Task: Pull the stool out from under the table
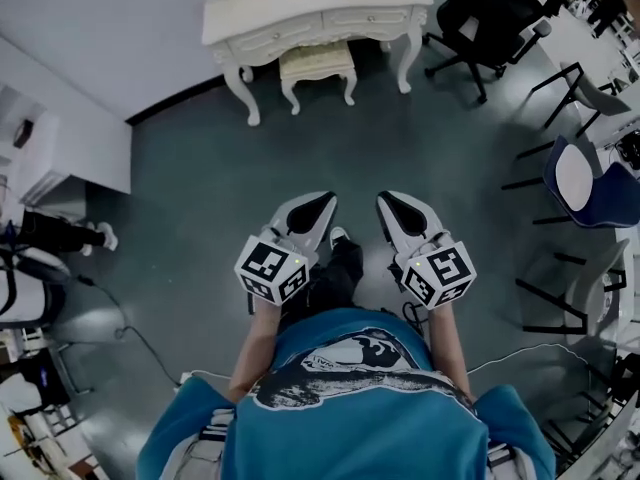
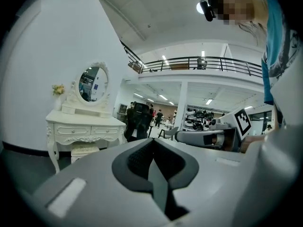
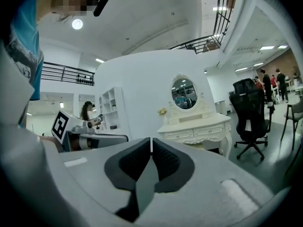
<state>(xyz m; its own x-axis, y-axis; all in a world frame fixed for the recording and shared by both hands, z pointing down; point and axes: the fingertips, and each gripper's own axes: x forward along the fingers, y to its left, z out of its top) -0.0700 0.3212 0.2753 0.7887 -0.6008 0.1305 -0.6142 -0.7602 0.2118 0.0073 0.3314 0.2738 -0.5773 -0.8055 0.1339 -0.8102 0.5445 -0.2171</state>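
A cream stool (image 1: 318, 66) with a cushioned top is tucked under the white dressing table (image 1: 310, 10) at the far end of the grey floor. Well short of it, my left gripper (image 1: 322, 202) and right gripper (image 1: 388, 200) are held side by side at waist height, pointing toward the table. Each is shut with nothing between its jaws. In the left gripper view the stool (image 2: 84, 151) shows below the table (image 2: 83, 126), left of my shut left gripper (image 2: 152, 144). In the right gripper view the table (image 3: 194, 128) stands beyond my shut right gripper (image 3: 151, 144).
A black office chair (image 1: 482, 16) stands right of the table. A blue and white chair (image 1: 583, 182) and dark-framed chairs line the right side. A white cabinet (image 1: 62, 140) sits at the left, with a cable (image 1: 118, 320) on the floor.
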